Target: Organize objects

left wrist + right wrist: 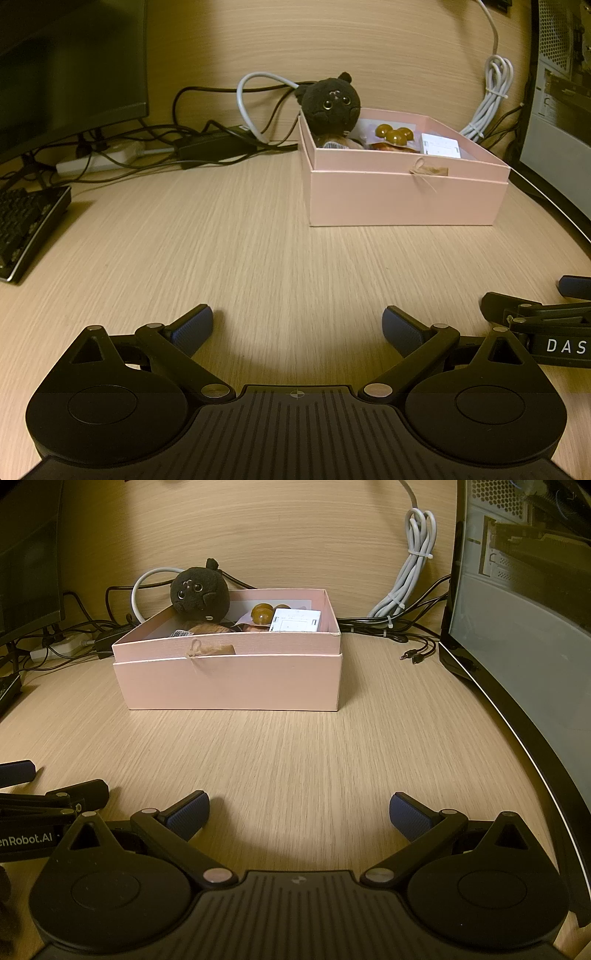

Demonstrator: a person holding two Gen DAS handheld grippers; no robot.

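Reading the left wrist view: the left gripper (297, 325) is seen low over the wooden desk (221, 258), jaws spread wide, nothing held between the blue pads (194, 328).
Box, left wrist view: a pink box (406, 195) is set well ahead and to the right, its lid apparently nested under the base.
Contents, left wrist view: a black plush cat (330, 103) is propped in the far left corner; brown domed pieces (393, 134) and a white packet (441, 146) are lodged beside it.
Neighbour, left wrist view: part of the right gripper (535, 321) is caught at the right edge.
Surroundings, left wrist view: a keyboard (26, 229) and a tangle of cables (166, 140) are kept well apart from the box.
Right wrist view: the right gripper (299, 810) is likewise held wide open and empty, with bare desk between it and the box.
Loose items, right wrist view: none are found on the desk in front; what lies deeper in the box cannot be told.
Step in hand: everything appears gathered, so the task is judged near its end, or paused between steps.
Next move: if any is called for, a reach forward to the box, approached from above.
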